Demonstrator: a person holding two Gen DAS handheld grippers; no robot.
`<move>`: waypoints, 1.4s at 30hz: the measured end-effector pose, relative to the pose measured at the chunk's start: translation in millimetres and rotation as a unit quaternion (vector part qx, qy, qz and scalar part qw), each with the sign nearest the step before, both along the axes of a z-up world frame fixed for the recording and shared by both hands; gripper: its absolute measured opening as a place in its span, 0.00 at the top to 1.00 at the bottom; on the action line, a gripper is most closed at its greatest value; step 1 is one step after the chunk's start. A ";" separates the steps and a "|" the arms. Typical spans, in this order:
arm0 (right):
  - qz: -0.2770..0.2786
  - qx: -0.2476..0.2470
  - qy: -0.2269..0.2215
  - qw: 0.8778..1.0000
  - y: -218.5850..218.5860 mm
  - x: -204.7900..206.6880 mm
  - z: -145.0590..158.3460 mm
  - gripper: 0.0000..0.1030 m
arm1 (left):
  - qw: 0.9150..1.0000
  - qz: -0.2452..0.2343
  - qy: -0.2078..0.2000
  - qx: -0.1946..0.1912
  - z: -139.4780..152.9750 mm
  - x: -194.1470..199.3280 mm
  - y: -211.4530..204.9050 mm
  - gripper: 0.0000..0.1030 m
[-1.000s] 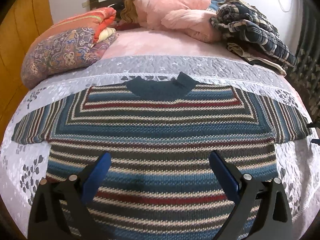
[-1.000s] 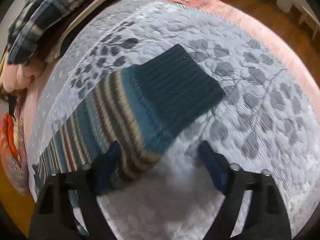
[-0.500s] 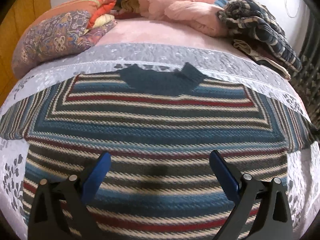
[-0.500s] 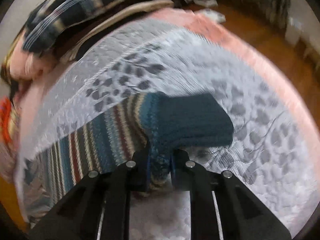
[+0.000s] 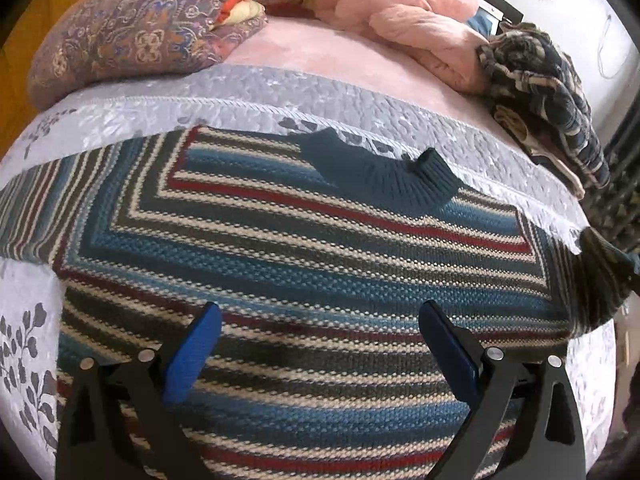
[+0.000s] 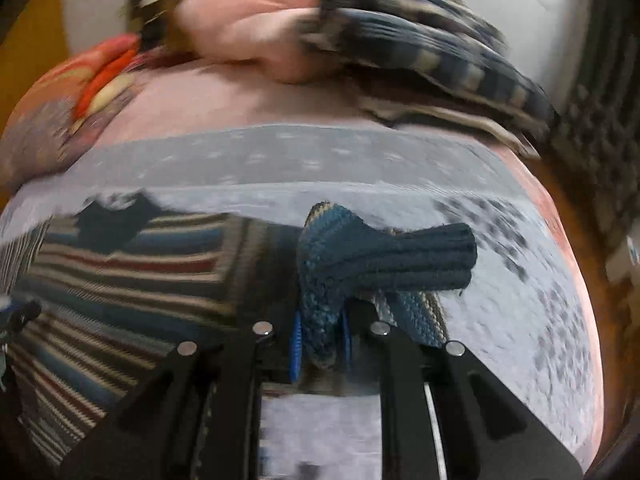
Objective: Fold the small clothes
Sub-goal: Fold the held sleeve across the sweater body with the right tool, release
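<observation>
Left wrist view is filled by the bed [image 5: 320, 92], its grey quilted cover spread under a striped knitted sweater [image 5: 304, 264] that lies flat, face up, across the middle of the frame, collar [image 5: 384, 178] toward the pillows at the top. At the right edge of that frame the sweater's sleeve is seen raised off the cover. Over the sweater's lower body, at the bottom of the frame, the left tool [image 5: 320, 336] is held released, its blue pads wide apart and nothing between them. In the right wrist view, which is blurred, the right tool [image 6: 320, 344] is seen clenched on the sleeve just behind the dark blue cuff [image 6: 404, 256], at the centre of the frame, with the cuff jutting to the right beyond the pads. The step in hand is judged to be folding this sleeve inward over the body. It would be done well if the sleeve were carried across level and laid along the stripes, the fold line being kept at the shoulder seam, while the body is pinned by the left tool so that the knit is not dragged or bunched.
</observation>
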State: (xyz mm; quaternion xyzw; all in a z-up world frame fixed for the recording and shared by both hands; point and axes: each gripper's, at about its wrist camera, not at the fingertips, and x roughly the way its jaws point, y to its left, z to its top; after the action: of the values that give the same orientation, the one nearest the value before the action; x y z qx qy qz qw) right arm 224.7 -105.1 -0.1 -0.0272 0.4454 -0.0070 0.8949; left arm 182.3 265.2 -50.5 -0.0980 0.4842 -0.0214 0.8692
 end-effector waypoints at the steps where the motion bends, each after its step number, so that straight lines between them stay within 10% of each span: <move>1: 0.010 -0.002 0.000 1.000 14.9 0.8 0.6 0.87 | 1.000 0.000 0.003 0.000 0.0 0.6 2.8 0.04; 20: 0.146 0.018 0.062 0.987 184.5 1.6 -58.4 0.85 | 0.999 -0.010 -0.011 -0.038 14.4 4.8 27.5 0.04; 31: 0.165 0.151 0.133 0.966 156.8 -19.4 -74.5 0.64 | 1.000 -0.017 -0.006 -0.019 6.3 6.5 20.6 0.04; 42: 0.032 0.236 0.093 0.967 20.3 -84.6 -46.1 0.60 | 0.994 -0.108 -0.034 0.013 9.7 -5.8 -58.8 0.04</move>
State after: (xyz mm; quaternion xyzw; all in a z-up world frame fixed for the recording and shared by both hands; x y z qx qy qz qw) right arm 140.1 -84.8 -46.2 0.1699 0.5144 0.1292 0.8306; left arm 176.5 206.5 -40.8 -0.0334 0.4626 -0.1123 0.8788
